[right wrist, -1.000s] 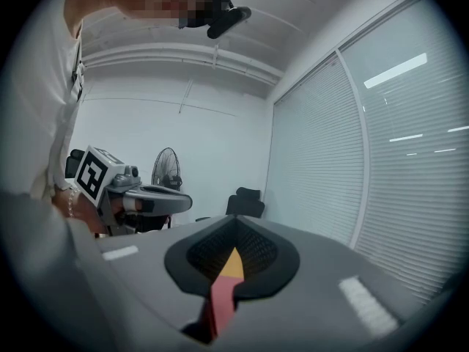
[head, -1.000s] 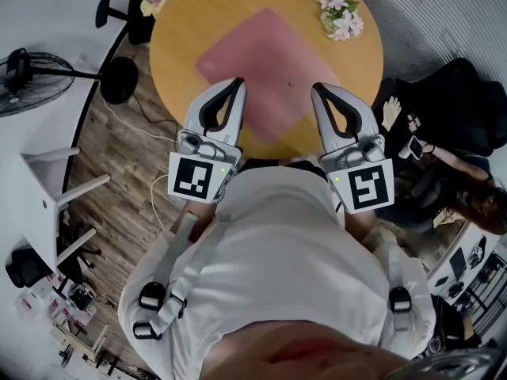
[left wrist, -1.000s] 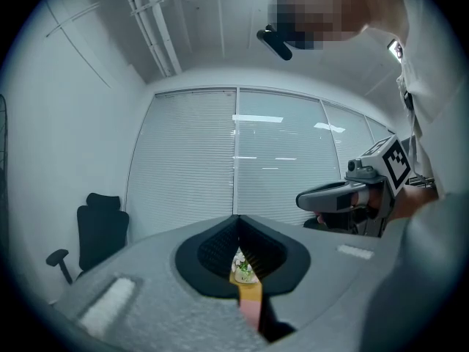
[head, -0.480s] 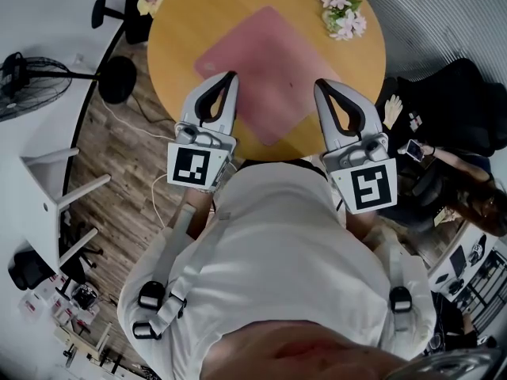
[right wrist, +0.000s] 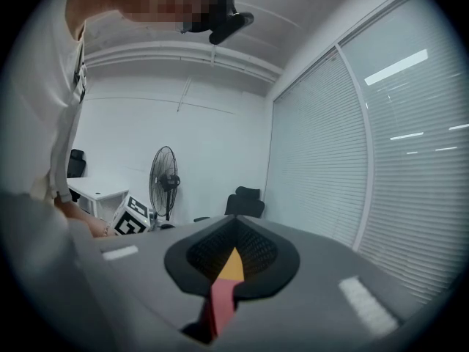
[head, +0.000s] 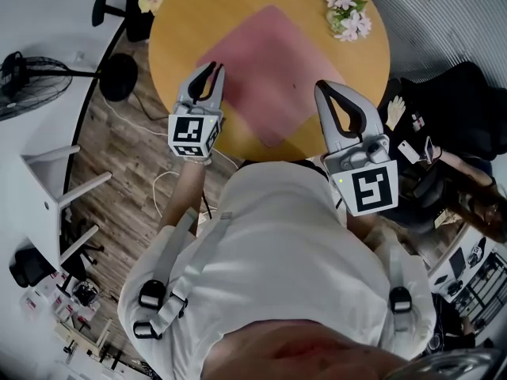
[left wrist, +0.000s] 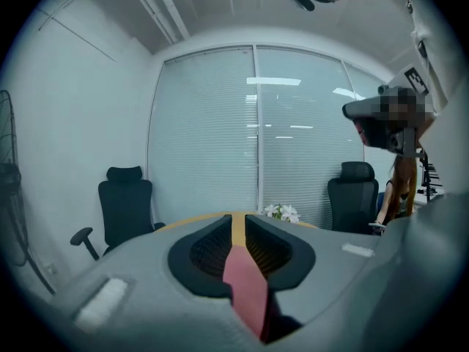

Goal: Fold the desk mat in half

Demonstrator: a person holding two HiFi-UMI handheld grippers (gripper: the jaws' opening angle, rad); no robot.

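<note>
A pink desk mat (head: 269,62) lies flat and unfolded on the round wooden table (head: 178,22). My left gripper (head: 207,71) hovers at the mat's left corner. Its jaws are opening and stand slightly apart with nothing between them. Through that gap the left gripper view (left wrist: 238,222) shows the mat (left wrist: 245,284) and a strip of table. My right gripper (head: 321,87) is over the mat's near right edge, its tips together, holding nothing. In the right gripper view (right wrist: 234,222) a sliver of mat (right wrist: 220,299) shows below the jaws.
White flowers (head: 344,13) sit on the table's far right. A standing fan (head: 24,81) and a white desk (head: 40,180) are on the left. A seated person (head: 467,188) is on the right. Black office chairs (left wrist: 124,204) stand beyond the table.
My left gripper has moved forward and left to the mat's left corner, and its jaws have parted a little. The right gripper has hardly moved. The mat lies as before.
</note>
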